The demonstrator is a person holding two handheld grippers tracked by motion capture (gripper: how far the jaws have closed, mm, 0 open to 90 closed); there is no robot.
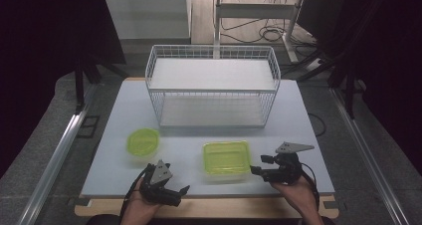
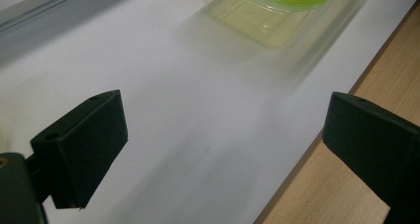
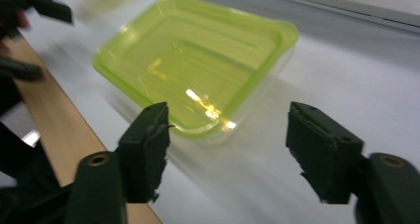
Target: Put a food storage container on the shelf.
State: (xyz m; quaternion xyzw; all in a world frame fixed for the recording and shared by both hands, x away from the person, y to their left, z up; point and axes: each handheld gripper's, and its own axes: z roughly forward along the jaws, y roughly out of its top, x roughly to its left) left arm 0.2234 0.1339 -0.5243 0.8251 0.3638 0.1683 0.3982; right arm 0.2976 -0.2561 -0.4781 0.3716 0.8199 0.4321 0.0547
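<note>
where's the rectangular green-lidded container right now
In the high view, the rectangular container sits near the table's front edge, right of centre, between the two grippers, with the round container to its left.

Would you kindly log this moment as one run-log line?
left gripper: open, holds nothing | right gripper: open, facing rectangular container | rectangular container: green lid on, on table | round container: apart, untouched

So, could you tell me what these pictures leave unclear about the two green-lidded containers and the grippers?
- Rectangular container: its far side is cut off by the top edge in the left gripper view, and motion blur smears it there.
- Round container: too small in the high view to tell any contents.
- Left gripper and right gripper: jaws apart, holding nothing.
</note>
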